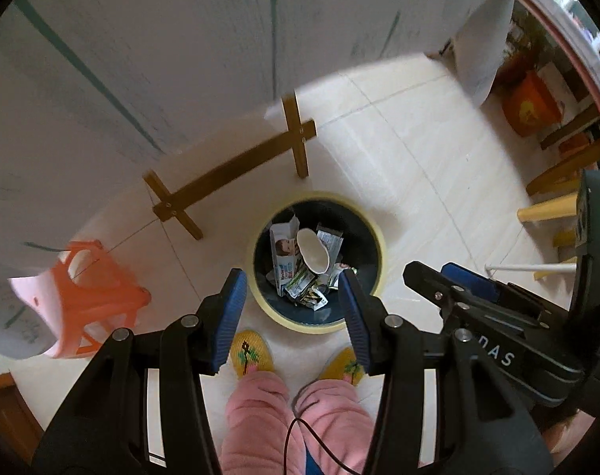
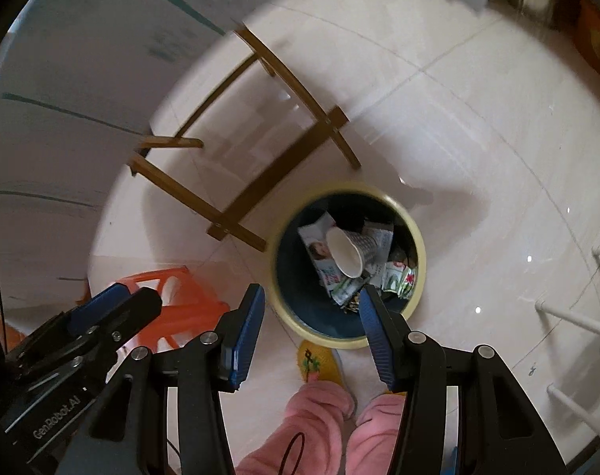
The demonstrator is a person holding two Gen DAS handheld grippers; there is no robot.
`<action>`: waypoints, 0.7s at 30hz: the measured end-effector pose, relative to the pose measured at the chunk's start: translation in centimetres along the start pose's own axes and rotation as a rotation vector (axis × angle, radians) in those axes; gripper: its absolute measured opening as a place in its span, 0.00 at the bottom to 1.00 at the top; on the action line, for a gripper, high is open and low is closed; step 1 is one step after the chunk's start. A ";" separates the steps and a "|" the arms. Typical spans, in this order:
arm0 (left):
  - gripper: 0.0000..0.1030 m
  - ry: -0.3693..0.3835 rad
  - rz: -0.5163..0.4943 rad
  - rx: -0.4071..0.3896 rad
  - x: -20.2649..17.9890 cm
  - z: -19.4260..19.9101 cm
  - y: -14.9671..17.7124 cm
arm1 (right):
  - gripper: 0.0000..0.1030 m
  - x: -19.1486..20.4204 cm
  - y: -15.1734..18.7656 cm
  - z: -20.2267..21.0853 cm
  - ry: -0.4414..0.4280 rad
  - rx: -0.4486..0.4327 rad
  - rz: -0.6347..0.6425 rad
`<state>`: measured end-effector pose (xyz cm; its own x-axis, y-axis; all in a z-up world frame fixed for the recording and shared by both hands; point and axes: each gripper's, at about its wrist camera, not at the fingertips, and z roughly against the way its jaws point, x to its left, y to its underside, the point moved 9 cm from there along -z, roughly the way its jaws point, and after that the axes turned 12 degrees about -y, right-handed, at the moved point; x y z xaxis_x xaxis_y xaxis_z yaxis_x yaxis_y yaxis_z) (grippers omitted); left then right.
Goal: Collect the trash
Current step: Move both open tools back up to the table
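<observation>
Both the left gripper [image 1: 292, 281] and right gripper [image 2: 311, 297] hang half open and empty above the yellow-rimmed waste bin [image 1: 381, 237], where a paper cup [image 1: 313, 251] lies on wrappers [image 1: 303, 293] near centre. The drop-off looks done; next, seek more trash toward twelve o'clock.

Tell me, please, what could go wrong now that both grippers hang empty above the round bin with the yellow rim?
1. The white paper cup lies on top of the crumpled wrappers in the yellow-rimmed round bin; further trash may bounce off it and fall out.
2. The wooden table legs and the orange plastic stool stand close by; the left gripper or right gripper might hit them.
</observation>
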<state>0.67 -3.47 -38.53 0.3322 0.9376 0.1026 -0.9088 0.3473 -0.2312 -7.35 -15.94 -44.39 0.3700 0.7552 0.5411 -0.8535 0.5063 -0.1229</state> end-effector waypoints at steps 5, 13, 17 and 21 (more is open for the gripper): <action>0.44 0.015 0.031 -0.006 1.3 6.6 -1.4 | 0.50 5.3 -1.6 6.7 -0.013 -0.023 0.069; 0.60 0.021 0.091 -0.098 3.8 19.0 -4.3 | 0.50 13.7 -4.4 18.1 -0.061 -0.090 0.198; 0.62 0.010 0.125 -0.158 5.4 24.6 -5.3 | 0.56 18.0 -6.1 23.7 -0.091 -0.146 0.284; 0.64 -0.021 0.163 -0.213 7.0 28.9 -6.1 | 0.60 21.4 -7.1 27.6 -0.123 -0.175 0.357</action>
<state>1.23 0.53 -8.43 0.1783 0.9817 0.0671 -0.8757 0.1894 -0.4441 -3.46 -14.89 -9.03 0.0062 0.8461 0.5330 -0.8409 0.2929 -0.4551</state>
